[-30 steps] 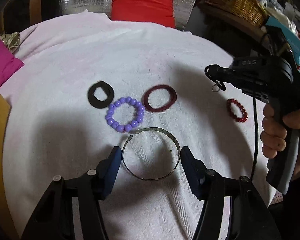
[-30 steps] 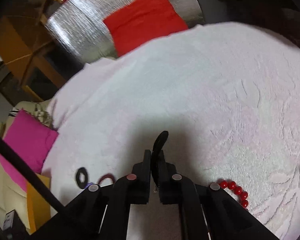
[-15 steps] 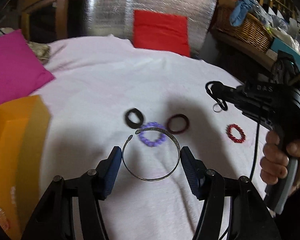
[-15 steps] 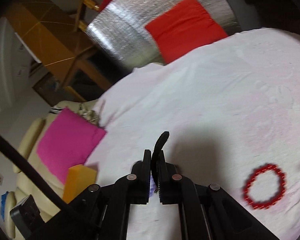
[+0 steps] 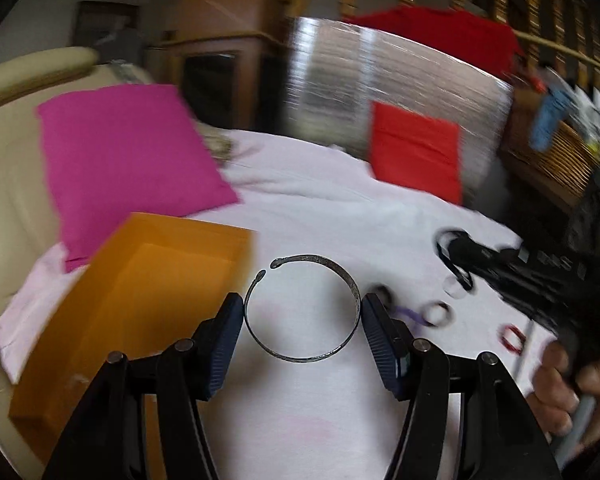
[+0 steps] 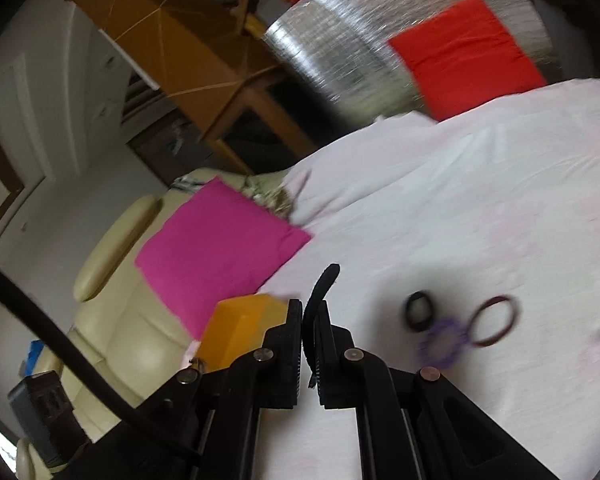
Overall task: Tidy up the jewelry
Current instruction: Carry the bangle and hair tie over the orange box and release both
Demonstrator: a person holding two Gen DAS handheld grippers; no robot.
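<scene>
My left gripper is shut on a thin silver cuff bangle, held above the white cloth beside an open orange box. My right gripper is shut on a black band that sticks up between its fingers; it also shows in the left wrist view. On the cloth lie a black ring, a purple bead bracelet, a maroon bangle and a red bead bracelet.
A pink cushion lies behind the orange box on a cream sofa. A red cushion leans on a silver foil panel. A wicker basket stands at the far right.
Both grippers have swung left and lifted. The orange box and pink cushion have come into fuller view, and the bracelets on the cloth have slid to the right and look smaller.
</scene>
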